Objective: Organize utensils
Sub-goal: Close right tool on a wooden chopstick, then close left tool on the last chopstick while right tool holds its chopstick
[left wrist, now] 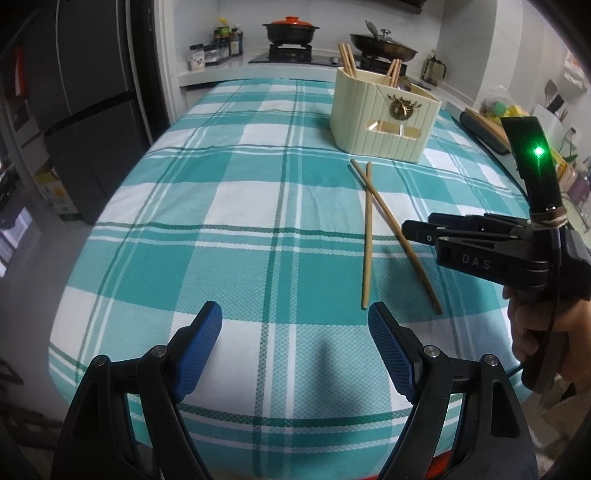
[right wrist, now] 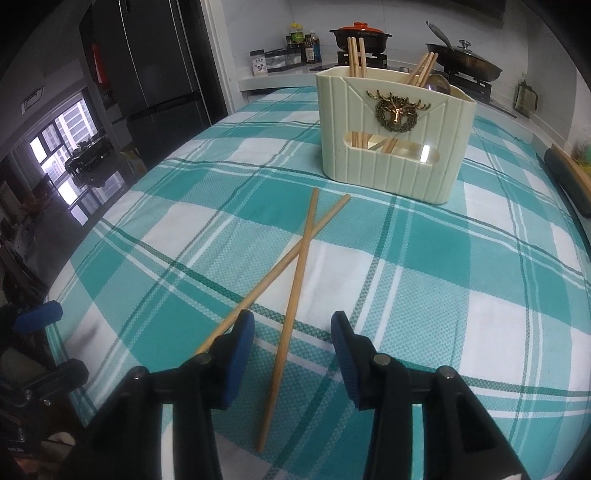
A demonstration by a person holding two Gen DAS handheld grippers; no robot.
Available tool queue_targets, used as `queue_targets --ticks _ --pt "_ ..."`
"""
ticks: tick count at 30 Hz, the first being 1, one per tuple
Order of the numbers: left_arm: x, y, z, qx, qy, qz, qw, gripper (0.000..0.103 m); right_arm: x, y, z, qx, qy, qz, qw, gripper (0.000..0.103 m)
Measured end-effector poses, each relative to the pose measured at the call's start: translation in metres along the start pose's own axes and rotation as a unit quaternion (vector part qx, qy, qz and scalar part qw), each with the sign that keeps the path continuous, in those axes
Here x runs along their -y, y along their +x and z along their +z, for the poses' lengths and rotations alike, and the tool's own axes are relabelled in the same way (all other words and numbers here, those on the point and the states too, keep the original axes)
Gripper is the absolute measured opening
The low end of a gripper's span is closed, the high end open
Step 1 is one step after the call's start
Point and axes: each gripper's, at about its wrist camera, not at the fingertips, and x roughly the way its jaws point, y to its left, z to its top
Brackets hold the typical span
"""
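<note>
Two wooden chopsticks (right wrist: 295,280) lie crossed on the teal checked tablecloth (right wrist: 443,295); they also show in the left wrist view (left wrist: 369,229). A cream utensil holder (right wrist: 395,129) with a gold deer emblem stands behind them, holding several chopsticks and a spoon; it also shows in the left wrist view (left wrist: 384,114). My right gripper (right wrist: 293,332) is open, its fingers on either side of one chopstick's near part, just above the cloth. My left gripper (left wrist: 295,328) is open and empty over bare cloth, to the left of the chopsticks. The right gripper's body (left wrist: 480,247) shows side-on at the right of the left wrist view.
A kitchen counter behind the table holds a black pot with an orange lid (left wrist: 290,27), a lidded pan (left wrist: 384,42) and spice bottles (left wrist: 218,48). A dark fridge (left wrist: 92,110) stands to the left. A dark roll and board (right wrist: 565,177) lie at the table's right edge.
</note>
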Motion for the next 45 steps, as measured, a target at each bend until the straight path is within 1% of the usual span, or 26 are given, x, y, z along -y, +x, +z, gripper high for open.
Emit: queue_targets --ticks 6,7,9,10,11,13,16,19,24,27,28,29,30,31,34,36,39,42,45 --pt "0.001 0.003 -0.003 -0.007 0.003 0.002 1.0000 0.083 -0.004 0.029 0.007 -0.026 -0.007 -0.012 1.000 0.043" --pt "0.001 0.004 -0.004 -0.008 0.004 0.003 1.0000 0.083 -0.002 0.035 0.007 -0.029 -0.005 -0.015 0.999 0.039" --pt "0.000 0.006 -0.006 -0.013 0.005 0.006 0.9999 0.083 0.000 0.037 0.006 -0.019 -0.011 -0.039 0.999 0.014" --pt "0.000 0.007 -0.007 -0.016 0.005 0.007 0.9998 0.083 0.002 0.036 0.005 -0.015 -0.008 -0.049 0.999 0.008" --pt "0.000 0.009 -0.008 -0.020 0.005 0.008 0.9998 0.083 0.007 0.034 0.005 -0.010 0.003 -0.050 0.999 0.007" --pt "0.001 0.012 -0.008 -0.024 0.005 0.009 0.9997 0.083 0.019 0.028 0.002 -0.002 0.031 -0.048 0.998 0.007" --pt "0.003 0.013 -0.007 -0.024 0.006 0.008 0.9997 0.083 0.040 0.016 -0.010 0.003 0.063 -0.067 0.996 0.007" --pt "0.006 0.014 -0.007 -0.025 0.011 0.007 0.9996 0.083 0.067 0.001 -0.031 0.002 0.099 -0.083 0.992 0.007" --pt "0.008 0.023 -0.001 -0.032 0.020 0.004 0.9993 0.083 0.107 -0.036 -0.070 0.000 0.133 -0.134 0.982 0.007" --pt "0.009 0.030 0.008 -0.038 0.025 -0.004 0.9990 0.083 0.121 -0.051 -0.088 -0.010 0.128 -0.151 0.980 0.008" --pt "0.008 0.032 0.012 -0.039 0.025 -0.011 0.9989 0.083 0.123 -0.055 -0.090 -0.015 0.119 -0.152 0.981 0.011" --pt "0.008 0.033 0.017 -0.040 0.025 -0.020 0.9987 0.083 0.124 -0.058 -0.092 -0.020 0.110 -0.154 0.982 0.022" --pt "0.008 0.034 0.022 -0.041 0.024 -0.030 0.9984 0.083 0.125 -0.061 -0.092 -0.019 0.104 -0.152 0.983 0.031" --pt "0.007 0.036 0.028 -0.044 0.024 -0.040 0.9980 0.083 0.126 -0.065 -0.092 -0.016 0.102 -0.144 0.984 0.034" --pt "0.006 0.045 0.045 -0.061 0.025 -0.072 0.9952 0.083 0.129 -0.072 -0.084 -0.019 0.097 -0.125 0.987 0.034" --pt "0.010 0.052 0.056 -0.072 0.032 -0.085 0.9932 0.083 0.133 -0.071 -0.078 -0.028 0.098 -0.107 0.989 0.034" --pt "0.021 0.060 0.071 -0.076 0.058 -0.092 0.9911 0.083 0.137 -0.063 -0.068 -0.051 0.099 -0.086 0.990 0.034" --pt "0.032 0.072 0.086 -0.077 0.077 -0.091 0.9899 0.083 0.135 -0.054 -0.061 -0.069 0.088 -0.080 0.991 0.034" --pt "0.043 0.095 0.101 -0.093 0.083 -0.098 0.9874 0.083 0.133 -0.042 -0.058 -0.085 0.077 -0.083 0.990 0.034"
